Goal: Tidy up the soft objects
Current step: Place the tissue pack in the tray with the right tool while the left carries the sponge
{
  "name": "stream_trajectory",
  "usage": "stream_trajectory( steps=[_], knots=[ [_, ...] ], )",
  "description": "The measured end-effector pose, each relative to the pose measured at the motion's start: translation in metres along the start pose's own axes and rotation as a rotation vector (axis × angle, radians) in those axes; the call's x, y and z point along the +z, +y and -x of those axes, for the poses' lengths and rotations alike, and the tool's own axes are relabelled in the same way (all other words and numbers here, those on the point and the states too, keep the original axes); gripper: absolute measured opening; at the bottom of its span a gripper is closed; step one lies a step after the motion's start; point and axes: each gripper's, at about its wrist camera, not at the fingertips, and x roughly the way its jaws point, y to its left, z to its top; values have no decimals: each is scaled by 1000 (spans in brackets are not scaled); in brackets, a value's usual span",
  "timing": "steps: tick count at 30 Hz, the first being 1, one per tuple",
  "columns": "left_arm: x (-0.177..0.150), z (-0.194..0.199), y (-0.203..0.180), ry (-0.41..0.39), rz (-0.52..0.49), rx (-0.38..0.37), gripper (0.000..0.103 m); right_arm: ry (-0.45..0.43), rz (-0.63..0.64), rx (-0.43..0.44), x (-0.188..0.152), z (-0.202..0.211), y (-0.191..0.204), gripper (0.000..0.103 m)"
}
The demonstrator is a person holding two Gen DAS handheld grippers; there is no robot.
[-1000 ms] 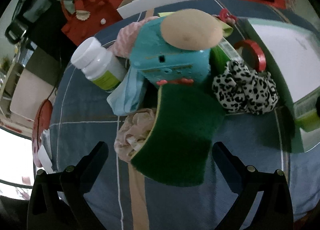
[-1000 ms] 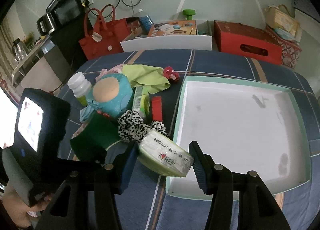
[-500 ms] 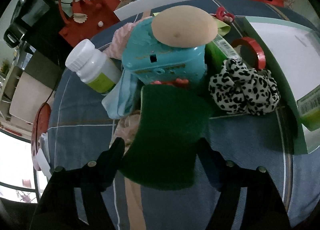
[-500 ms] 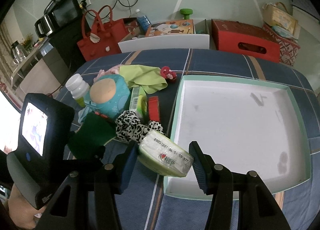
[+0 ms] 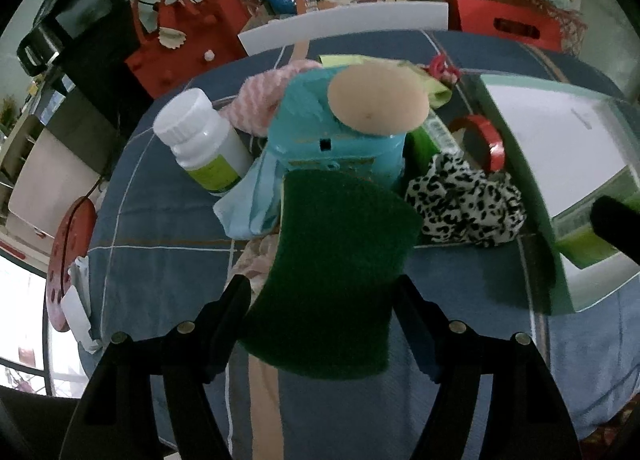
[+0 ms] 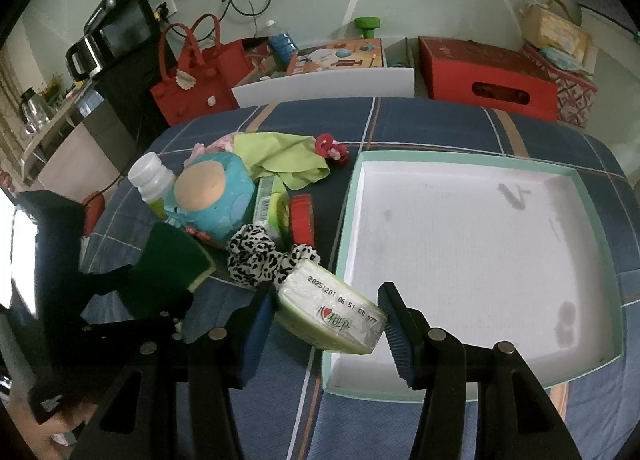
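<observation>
Green sponge (image 5: 332, 268) is clamped in the left tongs (image 5: 322, 296), long axis pointing away from them, toward the blue toy (image 5: 336, 140). Right tongs (image 6: 328, 300) grip the tissue pack (image 6: 332, 308), lying crosswise at the tray (image 6: 348, 196) corner.

From my remote seat: a coarse, matt green scouring sponge (image 5: 332, 272) over a woven checked tablecloth (image 5: 168, 220); a smooth white plastic bottle (image 5: 200, 144); a soft spotted fabric scrunchie (image 5: 464, 200); a glossy film-wrapped tissue pack (image 6: 332, 312); a smooth matt white tray (image 6: 472, 252); matt black plastic gripper fingers (image 6: 400, 332).
</observation>
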Motion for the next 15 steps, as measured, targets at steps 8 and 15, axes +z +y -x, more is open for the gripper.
stream_trajectory(
  steps=[8,15],
  knots=[
    [6,25,3,-44,4,-36,74,-4,-49,-33,2,1,-17,56],
    [19,47,-12,-86,-29,-93,74,2,-115,-64,3,0,-45,56]
  ],
)
